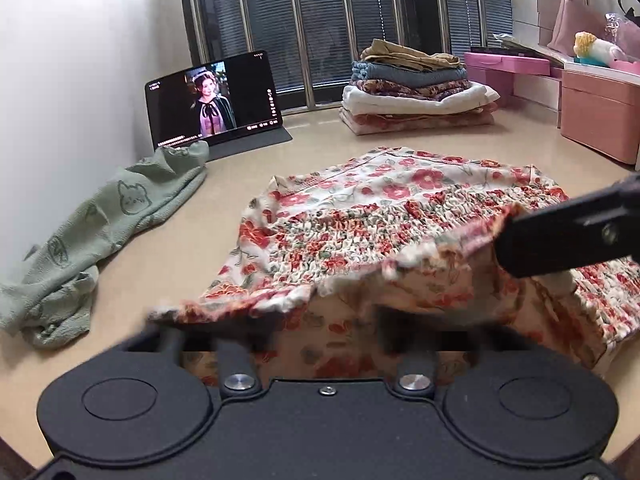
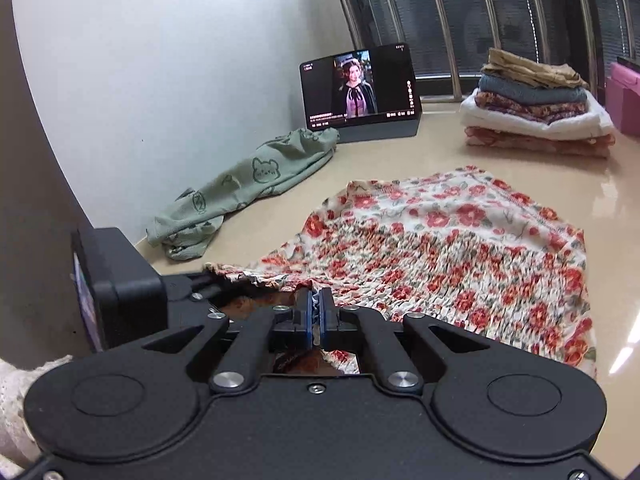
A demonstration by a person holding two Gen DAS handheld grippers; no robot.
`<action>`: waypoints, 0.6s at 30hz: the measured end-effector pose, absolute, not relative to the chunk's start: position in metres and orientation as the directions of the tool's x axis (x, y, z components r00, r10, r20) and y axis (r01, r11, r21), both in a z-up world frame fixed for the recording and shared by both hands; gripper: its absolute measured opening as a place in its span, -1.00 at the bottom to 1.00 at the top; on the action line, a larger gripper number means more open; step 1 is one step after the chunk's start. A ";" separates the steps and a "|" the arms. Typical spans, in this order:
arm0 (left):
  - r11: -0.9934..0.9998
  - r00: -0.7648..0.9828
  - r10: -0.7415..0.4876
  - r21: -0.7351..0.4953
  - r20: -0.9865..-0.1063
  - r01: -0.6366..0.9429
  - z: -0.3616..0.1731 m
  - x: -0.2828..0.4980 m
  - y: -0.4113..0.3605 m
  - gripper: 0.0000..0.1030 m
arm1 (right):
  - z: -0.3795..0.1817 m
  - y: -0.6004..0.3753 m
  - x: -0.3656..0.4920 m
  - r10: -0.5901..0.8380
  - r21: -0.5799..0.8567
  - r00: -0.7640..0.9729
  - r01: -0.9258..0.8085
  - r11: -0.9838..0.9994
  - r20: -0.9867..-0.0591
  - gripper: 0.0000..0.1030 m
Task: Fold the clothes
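My two wrist views sit low, close over the floral garment (image 1: 400, 216), facing the window; both share the tablet (image 2: 360, 88).

The beige table (image 1: 320, 136) bears a floral garment (image 1: 400, 208), green garment (image 1: 120, 216), tablet (image 1: 212, 100) and folded stack (image 1: 416, 84).

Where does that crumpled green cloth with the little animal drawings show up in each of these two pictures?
Left wrist view: the crumpled green cloth with animal drawings lies at far left, on the beige floor.
Right wrist view: it lies left of centre, against the white wall.
Shared landmark: the black tablet playing a video stands just behind the cloth's far end.
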State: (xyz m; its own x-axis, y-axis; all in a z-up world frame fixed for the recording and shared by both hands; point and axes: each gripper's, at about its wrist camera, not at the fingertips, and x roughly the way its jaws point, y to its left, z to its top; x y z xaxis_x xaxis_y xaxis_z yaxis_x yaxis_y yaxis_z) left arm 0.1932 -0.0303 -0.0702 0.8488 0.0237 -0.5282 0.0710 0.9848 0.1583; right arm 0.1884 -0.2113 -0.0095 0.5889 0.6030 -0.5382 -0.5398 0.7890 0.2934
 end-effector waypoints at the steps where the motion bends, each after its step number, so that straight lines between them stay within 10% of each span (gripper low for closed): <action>1: 0.984 0.853 0.014 0.161 -0.522 0.082 -0.068 0.188 -0.028 0.48 | -0.011 -0.211 0.189 0.602 0.294 0.588 -0.538 0.790 -0.541 -0.95; 18: 0.984 0.807 -0.137 0.019 -0.575 0.180 -0.046 0.109 0.021 0.71 | -0.051 -0.189 0.177 0.537 0.170 0.483 -0.614 0.771 -0.692 -0.67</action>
State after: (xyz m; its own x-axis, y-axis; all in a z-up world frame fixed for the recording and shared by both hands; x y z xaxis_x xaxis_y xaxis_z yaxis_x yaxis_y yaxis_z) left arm 0.1088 0.0214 -0.0464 0.8069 -0.1367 -0.5746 0.1799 0.9835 0.0187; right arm 0.1766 -0.1885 -0.0506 0.4829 0.5365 -0.6921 -0.6137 0.7711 0.1696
